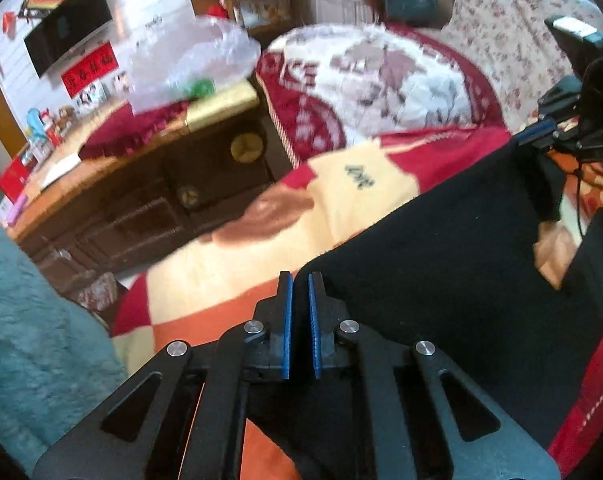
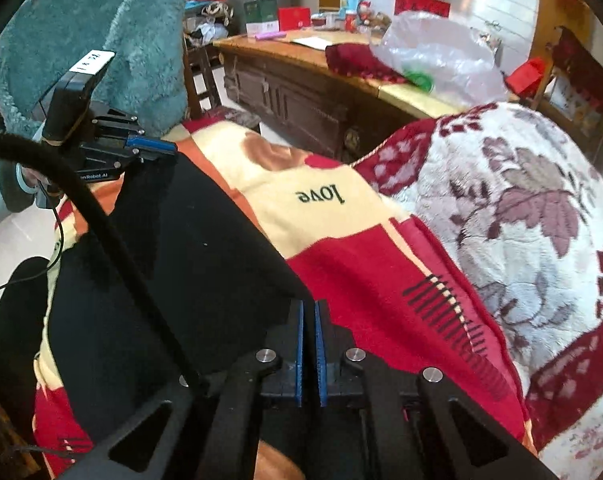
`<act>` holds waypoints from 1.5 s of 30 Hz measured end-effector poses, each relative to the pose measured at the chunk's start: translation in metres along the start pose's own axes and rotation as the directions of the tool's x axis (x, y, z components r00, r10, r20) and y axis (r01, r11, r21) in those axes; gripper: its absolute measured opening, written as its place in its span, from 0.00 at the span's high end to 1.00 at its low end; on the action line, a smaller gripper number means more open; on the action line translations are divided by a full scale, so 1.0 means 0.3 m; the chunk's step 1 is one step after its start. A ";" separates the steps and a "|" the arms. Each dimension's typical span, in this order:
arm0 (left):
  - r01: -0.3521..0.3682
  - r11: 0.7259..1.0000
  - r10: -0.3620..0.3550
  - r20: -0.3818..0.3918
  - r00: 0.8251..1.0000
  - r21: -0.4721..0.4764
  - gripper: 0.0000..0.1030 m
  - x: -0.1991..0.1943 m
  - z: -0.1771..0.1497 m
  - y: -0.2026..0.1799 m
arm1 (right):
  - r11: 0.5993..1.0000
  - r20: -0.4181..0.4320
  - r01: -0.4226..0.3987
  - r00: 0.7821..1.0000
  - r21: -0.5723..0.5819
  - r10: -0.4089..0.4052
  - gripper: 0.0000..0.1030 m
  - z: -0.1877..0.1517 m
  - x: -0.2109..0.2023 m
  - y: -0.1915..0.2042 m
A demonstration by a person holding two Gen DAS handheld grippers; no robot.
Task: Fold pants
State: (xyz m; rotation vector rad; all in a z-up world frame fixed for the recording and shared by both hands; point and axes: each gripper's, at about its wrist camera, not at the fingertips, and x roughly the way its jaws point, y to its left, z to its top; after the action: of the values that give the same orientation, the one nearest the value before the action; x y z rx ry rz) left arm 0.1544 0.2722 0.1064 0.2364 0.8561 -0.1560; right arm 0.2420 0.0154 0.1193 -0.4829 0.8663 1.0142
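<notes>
Both tongs [image 1: 300, 280] [image 2: 309, 307] pinching black pants [image 1: 441, 260], "love" blanket [image 2: 321, 196]

The pants [image 2: 173, 248] lie on the blanket [image 2: 341, 216], the left gripper [image 1: 300, 280] at one edge, the right gripper [image 2: 309, 308] at the opposite edge; behind the blanket stands a cabinet [image 2: 301, 100], a plastic bag [image 2: 441, 52] on it

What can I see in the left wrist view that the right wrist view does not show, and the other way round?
Only the left wrist view shows the floral sofa behind the bed. Only the right wrist view shows the green box on the cabinet. Both show the black pants pinched at the edge by both grippers, left gripper and right gripper, the blanket with "love", the plastic bag and the wall television.
</notes>
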 end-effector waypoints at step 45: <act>0.030 0.888 -0.071 -0.073 0.995 -0.460 0.55 -0.464 -0.573 -0.170 | 0.885 0.177 -0.216 0.972 0.413 0.154 0.66 -0.613 -0.219 0.479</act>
State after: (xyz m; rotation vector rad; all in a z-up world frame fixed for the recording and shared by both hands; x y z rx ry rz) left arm -0.0724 0.2748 0.0967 -0.2266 0.9621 0.0124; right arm 0.0255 -0.0823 0.0698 0.0499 0.9897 0.9799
